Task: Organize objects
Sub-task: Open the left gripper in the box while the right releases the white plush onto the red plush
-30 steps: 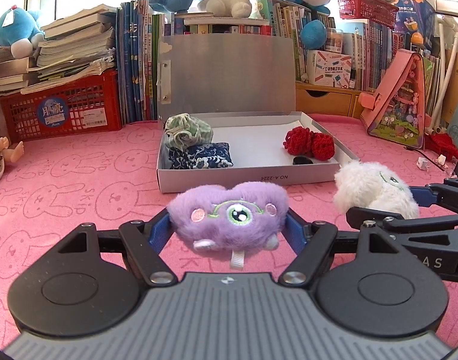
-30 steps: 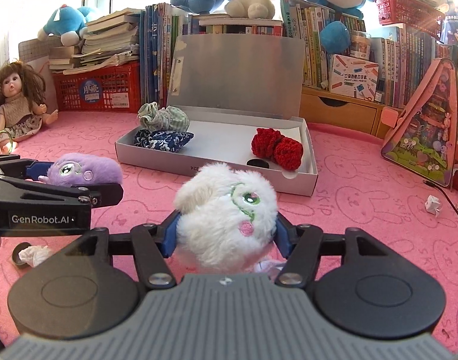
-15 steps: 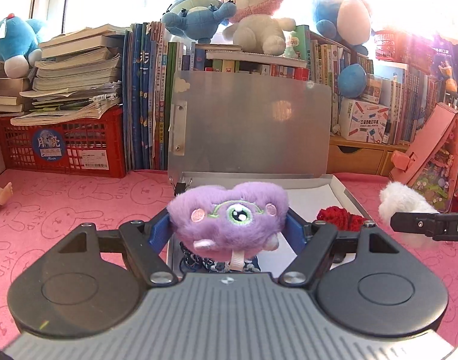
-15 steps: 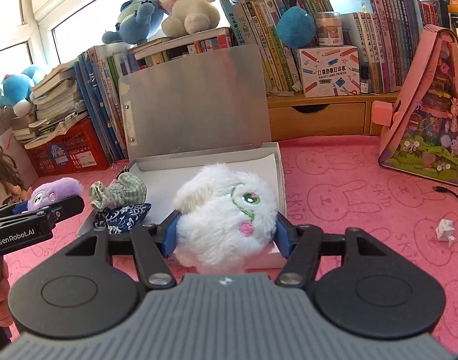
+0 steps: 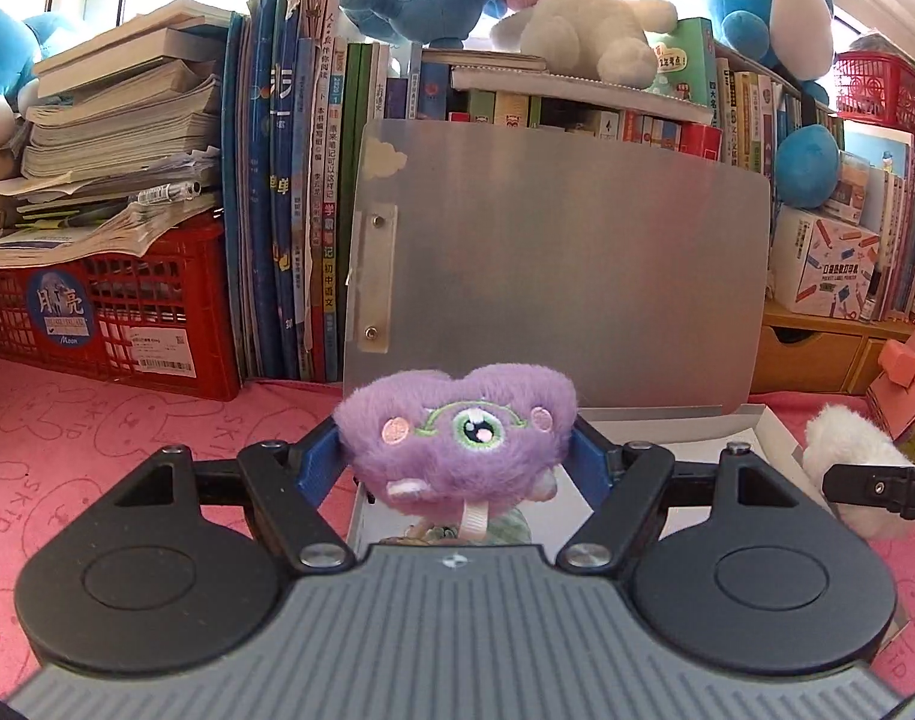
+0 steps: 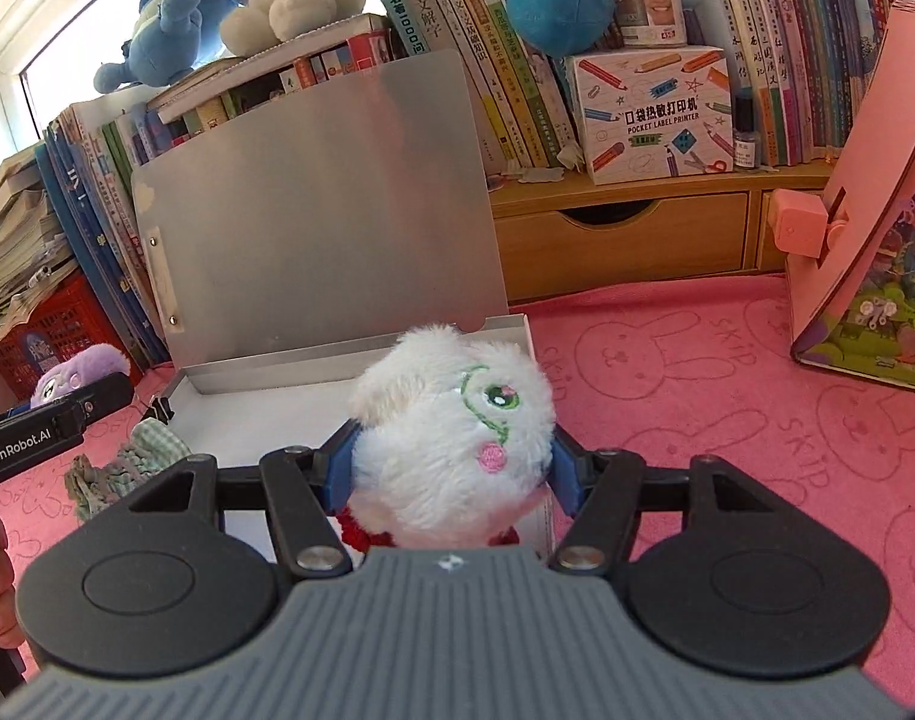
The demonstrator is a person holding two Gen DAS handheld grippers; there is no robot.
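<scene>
Purple plush [image 5: 457,429] sits squeezed between the blue pads of the left claw [image 5: 457,450], held above the near-left part of the open grey box [image 6: 361,369]. White plush [image 6: 457,438] is gripped the same way in the right claw [image 6: 451,462], over the box's right side. A green checked pouch [image 6: 127,462] lies at the box's left end, a red knitted piece [image 6: 355,531] under the white plush. Pink table [image 6: 697,360] carries the box.
</scene>
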